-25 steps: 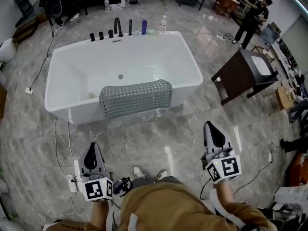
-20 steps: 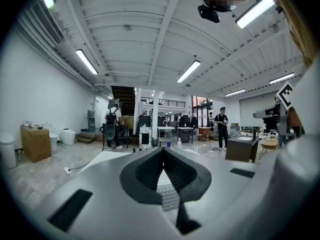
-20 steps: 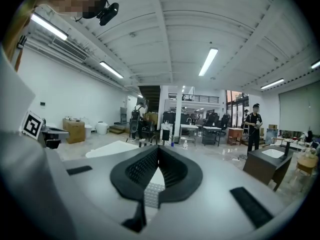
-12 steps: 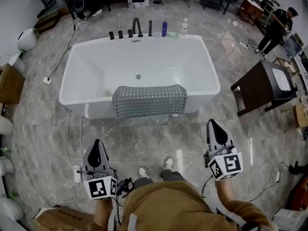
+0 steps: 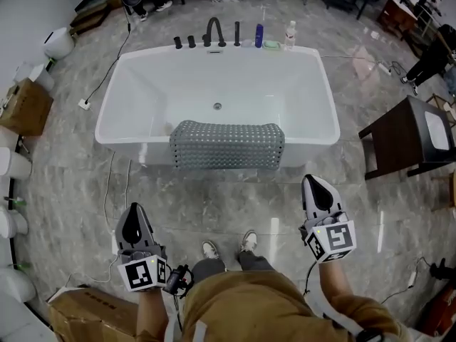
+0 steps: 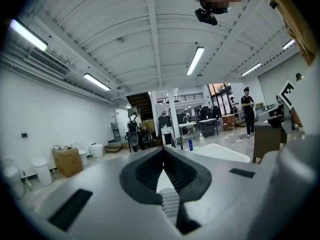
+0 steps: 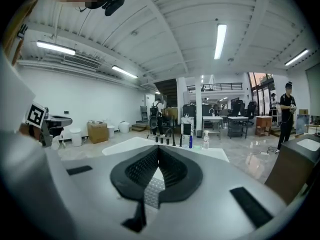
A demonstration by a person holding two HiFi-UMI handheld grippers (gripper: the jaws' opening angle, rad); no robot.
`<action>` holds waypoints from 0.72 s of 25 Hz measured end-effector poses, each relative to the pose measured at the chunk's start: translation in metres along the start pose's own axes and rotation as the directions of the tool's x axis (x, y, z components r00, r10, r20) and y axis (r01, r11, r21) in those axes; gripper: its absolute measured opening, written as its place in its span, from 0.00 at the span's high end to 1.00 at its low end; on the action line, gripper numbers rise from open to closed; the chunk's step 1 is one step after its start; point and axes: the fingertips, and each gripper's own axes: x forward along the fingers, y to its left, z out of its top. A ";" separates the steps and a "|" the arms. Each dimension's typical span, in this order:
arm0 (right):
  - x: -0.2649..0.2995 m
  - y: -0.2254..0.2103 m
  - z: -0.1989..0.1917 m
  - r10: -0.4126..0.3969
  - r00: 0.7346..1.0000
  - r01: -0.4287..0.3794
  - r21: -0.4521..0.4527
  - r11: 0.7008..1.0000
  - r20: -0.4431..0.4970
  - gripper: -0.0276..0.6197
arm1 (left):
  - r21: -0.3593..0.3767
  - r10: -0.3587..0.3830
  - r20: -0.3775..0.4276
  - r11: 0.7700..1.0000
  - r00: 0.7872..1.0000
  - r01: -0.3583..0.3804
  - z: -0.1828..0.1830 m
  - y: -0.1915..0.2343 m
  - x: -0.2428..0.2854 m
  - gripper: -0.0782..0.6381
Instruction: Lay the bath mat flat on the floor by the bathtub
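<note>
A grey, bumpy bath mat [image 5: 226, 144] hangs folded over the near rim of the white bathtub [image 5: 142, 147], half inside and half down the outer wall. Both grippers are held low over the marble floor, well short of the tub, and nothing is between their jaws. My left gripper [image 5: 132, 209] is shut and points at the tub's left end. My right gripper [image 5: 316, 181] is shut too, below the mat's right end. In the left gripper view the left gripper [image 6: 163, 150] shows closed jaws. In the right gripper view the right gripper [image 7: 158, 148] is closed, with the tub [image 7: 210, 154] beyond.
A black faucet [image 5: 214, 30] and bottles [image 5: 258, 34] stand on the tub's far rim. A dark side table [image 5: 406, 137] is right of the tub. Cardboard boxes sit at the lower left [image 5: 92, 312] and the left [image 5: 25, 105]. Cables [image 5: 114, 184] cross the floor at the left. My shoes [image 5: 228, 246] are between the grippers.
The view has swung so the tub and mat now sit centred and square ahead. Both grippers stay shut, low and in about the same places in the frame.
</note>
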 end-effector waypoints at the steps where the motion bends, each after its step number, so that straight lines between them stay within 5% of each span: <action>1: 0.005 -0.005 -0.009 0.003 1.000 -0.003 0.001 1.000 -0.016 0.95 | 0.009 -0.002 -0.010 1.000 1.000 0.002 -0.005 -0.003 0.005 0.88; 8: 0.050 -0.014 -0.085 0.072 0.984 -0.079 -0.039 0.996 -0.162 0.95 | -0.016 -0.029 -0.137 0.999 0.990 0.028 -0.087 -0.005 0.055 0.88; 18: 0.105 -0.025 -0.176 0.070 0.961 -0.082 -0.033 0.996 -0.269 0.88 | -0.001 -0.083 -0.173 0.996 0.981 0.085 -0.169 -0.011 0.118 0.88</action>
